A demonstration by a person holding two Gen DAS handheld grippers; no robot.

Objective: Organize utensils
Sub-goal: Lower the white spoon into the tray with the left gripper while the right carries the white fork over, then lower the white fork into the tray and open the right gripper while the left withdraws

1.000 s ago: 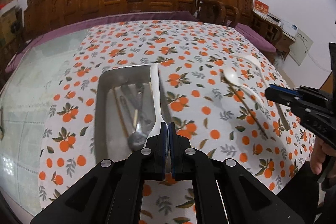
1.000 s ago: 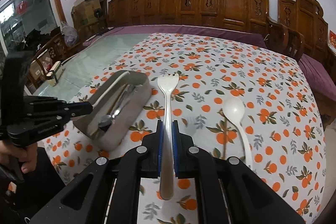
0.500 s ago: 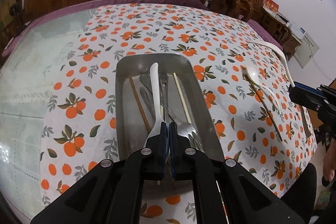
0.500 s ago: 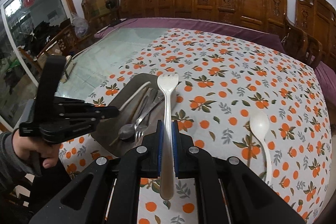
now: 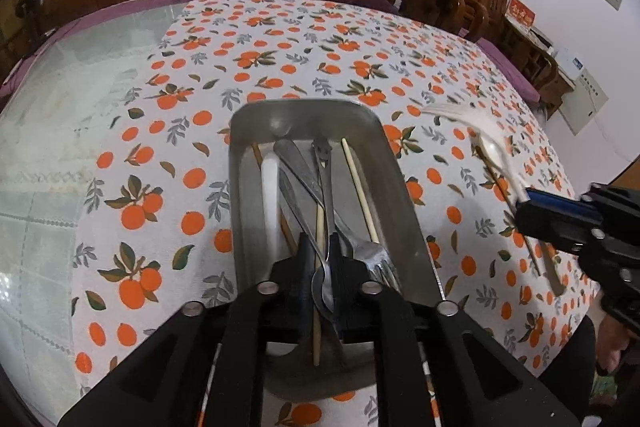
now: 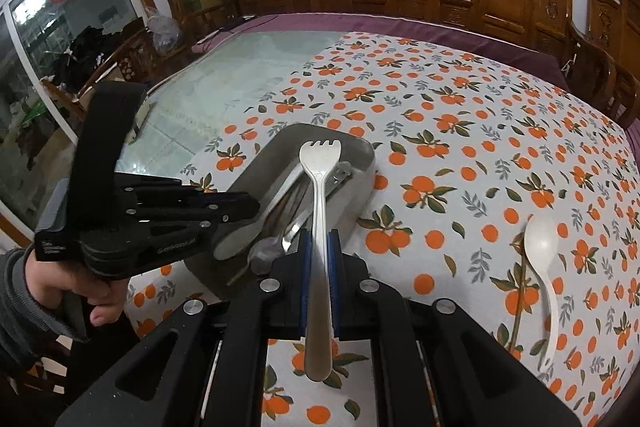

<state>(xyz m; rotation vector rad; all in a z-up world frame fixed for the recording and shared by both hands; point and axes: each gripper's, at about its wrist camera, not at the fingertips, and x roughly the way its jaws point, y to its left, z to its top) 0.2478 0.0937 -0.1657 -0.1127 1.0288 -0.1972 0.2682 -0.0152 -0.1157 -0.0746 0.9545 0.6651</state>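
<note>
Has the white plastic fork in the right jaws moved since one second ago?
Yes. The white plastic fork moved left, its tines now over the metal tray.

Steel tray holding mixed cutlery, white spoon on tablecloth

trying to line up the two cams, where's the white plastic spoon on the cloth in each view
Left wrist: white plastic spoon at right, beyond the right gripper.
Right wrist: spoon at far right on the cloth.
Shared landmark: the metal tray, left of the spoon in both.
</note>
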